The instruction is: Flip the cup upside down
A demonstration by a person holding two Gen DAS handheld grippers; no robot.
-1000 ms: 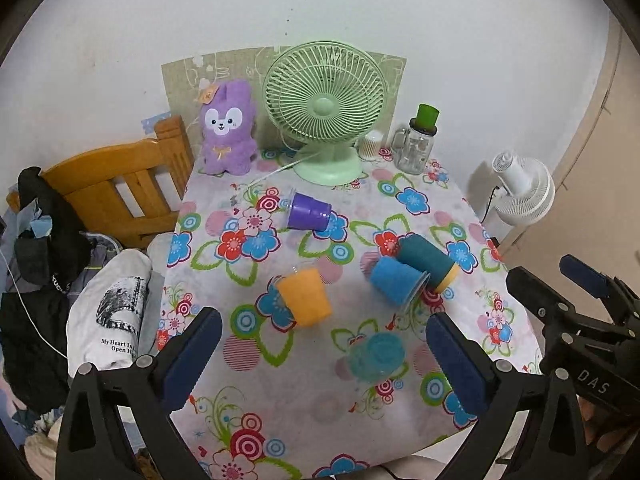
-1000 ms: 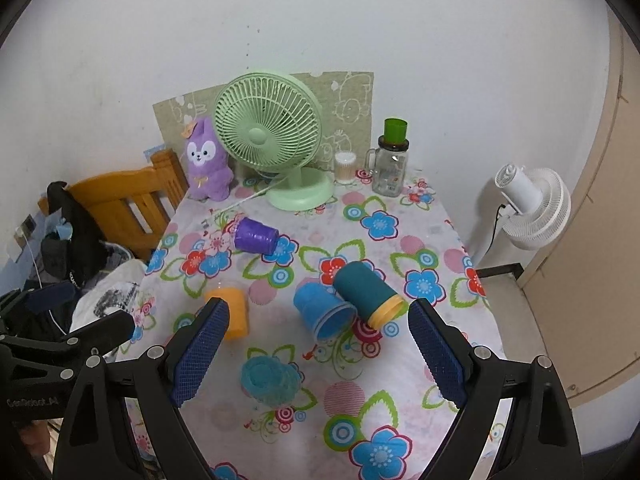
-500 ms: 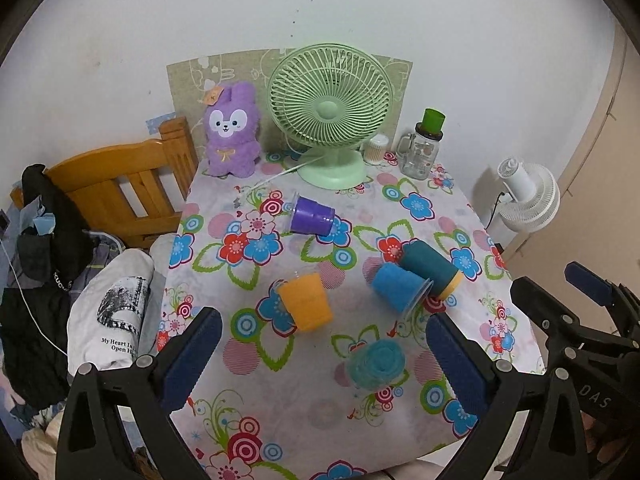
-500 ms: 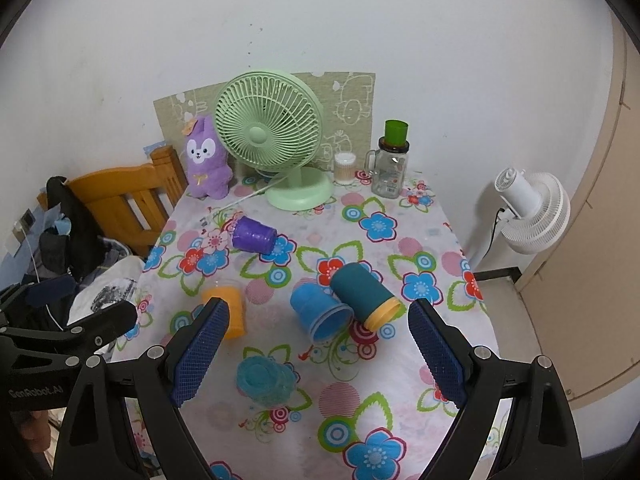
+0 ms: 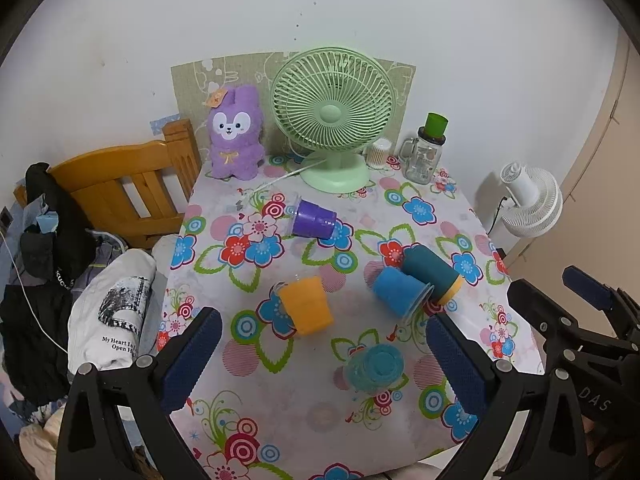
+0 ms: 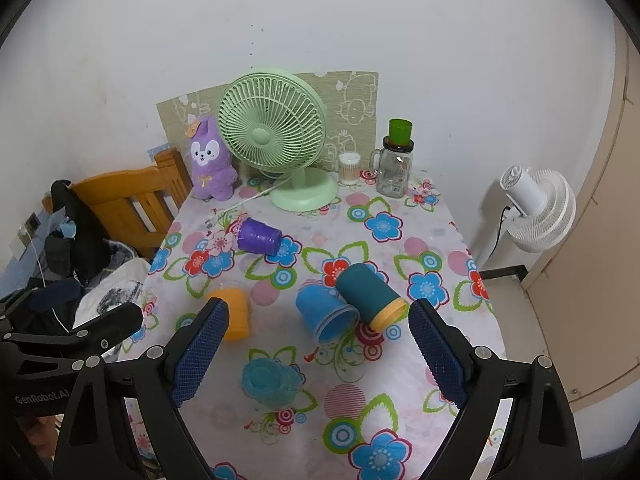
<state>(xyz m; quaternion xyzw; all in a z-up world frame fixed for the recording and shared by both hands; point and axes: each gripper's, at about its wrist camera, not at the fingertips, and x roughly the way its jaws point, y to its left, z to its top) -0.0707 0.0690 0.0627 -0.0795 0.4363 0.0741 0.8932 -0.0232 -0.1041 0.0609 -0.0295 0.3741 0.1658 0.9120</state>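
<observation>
Left wrist view first: biggest thing is the table point(image 5: 400, 432) with its loud flowered cloth, filling most of the frame. At 12 o'clock, at the far edge, stands the green desk fan point(image 5: 332, 116), with the purple plush bunny point(image 5: 236, 132) at about 11 and a glass jar with a green lid point(image 5: 426, 152) at about 1. Off the table at 9 o'clock there's a wooden chair point(image 5: 120, 184) draped with clothes, and a white floor fan point(image 5: 530, 204) at 3.

Then the cups, all apart from my grippers. The dark teal cup point(image 5: 430, 272) with a yellow rim lies on its side at roughly 2 o'clock from center, touching the blue cup point(image 5: 400, 290), also on its side. The orange cup point(image 5: 306, 304) sits tilted near the middle, the purple cup point(image 5: 314, 220) lies tipped over further back, toward 12. The clear teal cup point(image 5: 374, 368) stands closest to me, at about 5 o'clock, between my left gripper's pads; I can't tell for sure which way up it is.

My left gripper point(image 5: 324, 356) is spread wide with nothing in it. Right wrist view shows my right gripper point(image 6: 318, 354) just as wide, also empty, hanging above the near part of the table with that clear teal cup point(image 6: 270, 380) low between its pads.
</observation>
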